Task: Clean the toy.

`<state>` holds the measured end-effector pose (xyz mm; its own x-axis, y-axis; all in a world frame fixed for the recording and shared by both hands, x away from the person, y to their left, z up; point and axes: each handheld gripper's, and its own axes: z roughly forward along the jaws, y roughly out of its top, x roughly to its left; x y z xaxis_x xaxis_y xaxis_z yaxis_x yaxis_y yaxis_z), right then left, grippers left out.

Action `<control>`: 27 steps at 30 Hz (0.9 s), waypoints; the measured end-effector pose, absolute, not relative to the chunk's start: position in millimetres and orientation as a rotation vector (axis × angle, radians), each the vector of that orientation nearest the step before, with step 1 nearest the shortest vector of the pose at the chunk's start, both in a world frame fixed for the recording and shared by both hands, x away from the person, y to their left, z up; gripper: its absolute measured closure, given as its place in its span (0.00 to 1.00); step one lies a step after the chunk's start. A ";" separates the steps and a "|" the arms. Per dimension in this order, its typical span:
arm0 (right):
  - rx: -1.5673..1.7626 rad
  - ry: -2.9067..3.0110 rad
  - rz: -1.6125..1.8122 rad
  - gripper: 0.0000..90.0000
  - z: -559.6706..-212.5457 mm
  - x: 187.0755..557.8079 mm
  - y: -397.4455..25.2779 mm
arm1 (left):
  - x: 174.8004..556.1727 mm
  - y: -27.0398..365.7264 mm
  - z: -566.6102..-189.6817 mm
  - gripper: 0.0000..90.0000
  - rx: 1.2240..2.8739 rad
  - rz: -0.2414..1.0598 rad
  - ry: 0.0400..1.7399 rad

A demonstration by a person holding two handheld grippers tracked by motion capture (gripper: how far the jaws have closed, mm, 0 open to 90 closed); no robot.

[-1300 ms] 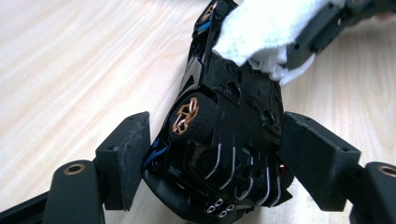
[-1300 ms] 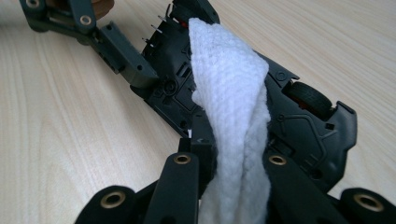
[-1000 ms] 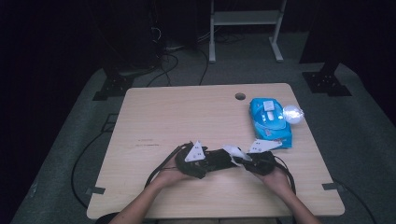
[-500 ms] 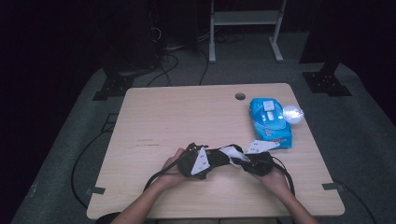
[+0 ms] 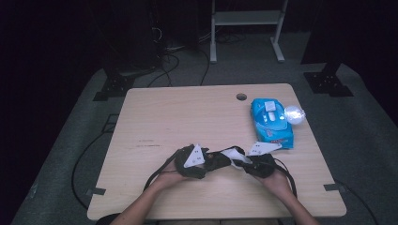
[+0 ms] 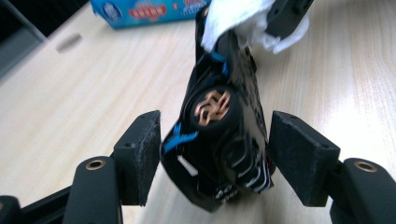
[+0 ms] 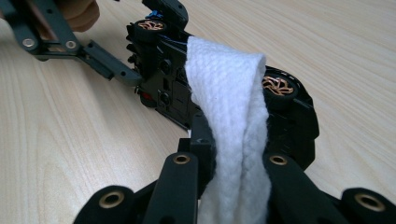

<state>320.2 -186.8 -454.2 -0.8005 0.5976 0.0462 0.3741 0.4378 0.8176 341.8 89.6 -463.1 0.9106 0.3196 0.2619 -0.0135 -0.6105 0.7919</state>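
Note:
A black toy car (image 6: 219, 135) with copper-coloured wheels lies tipped on its side between the pads of my left gripper (image 6: 215, 154), which is shut on it. My right gripper (image 7: 233, 140) is shut on a folded white wipe (image 7: 229, 93), and the wipe drapes against the car's underside (image 7: 289, 116). In the high view both grippers meet near the table's front edge. The left gripper (image 5: 209, 163) holds the car (image 5: 217, 161) and the right gripper (image 5: 238, 160) presses the wipe (image 5: 231, 153) onto it.
A blue pack of wet wipes (image 5: 271, 123) lies at the right of the wooden table (image 5: 187, 117), with a small bright round thing (image 5: 294, 114) beside it. A cable hole (image 5: 241, 97) sits near the far edge. Cables trail off the front of the table.
Both hands have stayed at the front of the table. The left gripper has rocked the car slightly, and the wipe has shifted a little along it.

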 end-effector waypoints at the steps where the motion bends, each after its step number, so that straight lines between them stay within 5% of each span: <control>1: 0.844 2.442 1.293 0.90 -454.2 320.0 -186.7 | 344.0 90.7 -463.7 0.38 2.180 0.451 0.237; 5: 0.846 2.444 1.297 0.90 -454.4 319.5 -186.6 | 349.7 92.5 -465.4 0.41 2.164 0.365 0.277; 10: 0.840 2.446 1.303 0.90 -454.3 319.7 -185.4 | 350.0 90.1 -467.2 0.58 2.186 0.403 0.270; 18: 0.812 2.417 1.433 0.90 -436.6 320.1 -176.9 | 354.3 92.2 -467.9 0.63 2.152 0.387 0.295; 27: 0.721 2.463 1.492 0.90 -425.4 343.2 -115.9 | 355.4 93.0 -468.4 0.64 2.139 0.366 0.308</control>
<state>343.2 -115.9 -425.4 -0.8680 0.4865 0.0996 0.3138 0.3818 0.8694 355.4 93.0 -468.4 0.9246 0.3528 0.1435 0.0813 -0.5508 0.8307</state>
